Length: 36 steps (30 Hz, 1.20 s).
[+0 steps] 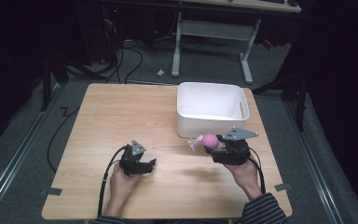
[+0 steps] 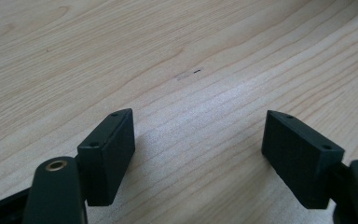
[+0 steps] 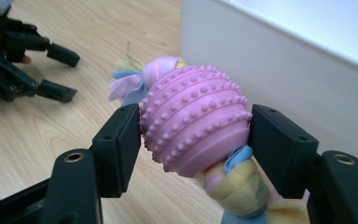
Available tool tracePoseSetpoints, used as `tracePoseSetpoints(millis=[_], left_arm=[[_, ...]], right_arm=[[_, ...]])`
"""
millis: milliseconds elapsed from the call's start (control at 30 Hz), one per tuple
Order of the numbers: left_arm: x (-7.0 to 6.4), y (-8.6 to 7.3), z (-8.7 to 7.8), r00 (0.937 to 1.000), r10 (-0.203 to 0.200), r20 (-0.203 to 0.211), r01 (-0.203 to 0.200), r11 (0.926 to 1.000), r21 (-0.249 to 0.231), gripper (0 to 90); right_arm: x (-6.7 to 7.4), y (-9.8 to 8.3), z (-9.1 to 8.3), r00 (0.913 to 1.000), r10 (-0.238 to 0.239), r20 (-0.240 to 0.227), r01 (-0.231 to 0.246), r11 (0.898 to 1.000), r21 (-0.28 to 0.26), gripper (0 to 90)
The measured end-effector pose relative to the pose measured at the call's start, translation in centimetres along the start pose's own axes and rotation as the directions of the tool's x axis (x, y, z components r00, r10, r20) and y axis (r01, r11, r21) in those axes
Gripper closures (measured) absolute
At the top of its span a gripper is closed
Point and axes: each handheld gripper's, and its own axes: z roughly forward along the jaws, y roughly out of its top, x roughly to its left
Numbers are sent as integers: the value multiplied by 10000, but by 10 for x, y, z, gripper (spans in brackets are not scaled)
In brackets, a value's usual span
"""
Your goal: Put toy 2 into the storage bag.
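A pink studded ball toy (image 3: 196,121) with pastel cloth tufts at both ends is clamped between the two black jaws of my right gripper (image 3: 193,140). In the high view that right gripper (image 1: 214,145) holds the pink toy (image 1: 207,140) just above the table, in front of the white bin (image 1: 213,95). My left gripper (image 1: 150,165) rests low near the table's front left. Its jaws stand wide apart with only bare wood between them in the left gripper view (image 2: 198,151). The left gripper (image 3: 51,70) also shows far off in the right gripper view.
The white bin's near wall (image 3: 279,70) stands close behind the toy. The wooden table (image 1: 121,116) has free room at its left and centre. Cables trail from both grippers toward the front edge. A desk frame (image 1: 209,37) stands on the floor beyond the table.
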Motion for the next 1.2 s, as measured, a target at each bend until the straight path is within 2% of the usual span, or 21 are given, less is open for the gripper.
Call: tracePoseSetpoints(millis=[267,567,933,1200], left_arm=[[0,0,0,10000,-2,-3,2,10000,2,258],[0,0,0,10000,0,-3,0,10000,3,258],[0,0,0,10000,2,-3,-2,10000,4,259],[0,0,0,10000,-5,-17,5,10000,-10,259]], right_arm=[[-13,15,-19,9999,92,-47,-93,9994,-322,355],[-25,38,-31,10000,-59,-21,58,9988,-481,356],[-41,62,-34,9999,10,145,-1,9982,-601,356],[-51,75,-30,9983,-91,583,115,9991,-415,355]])
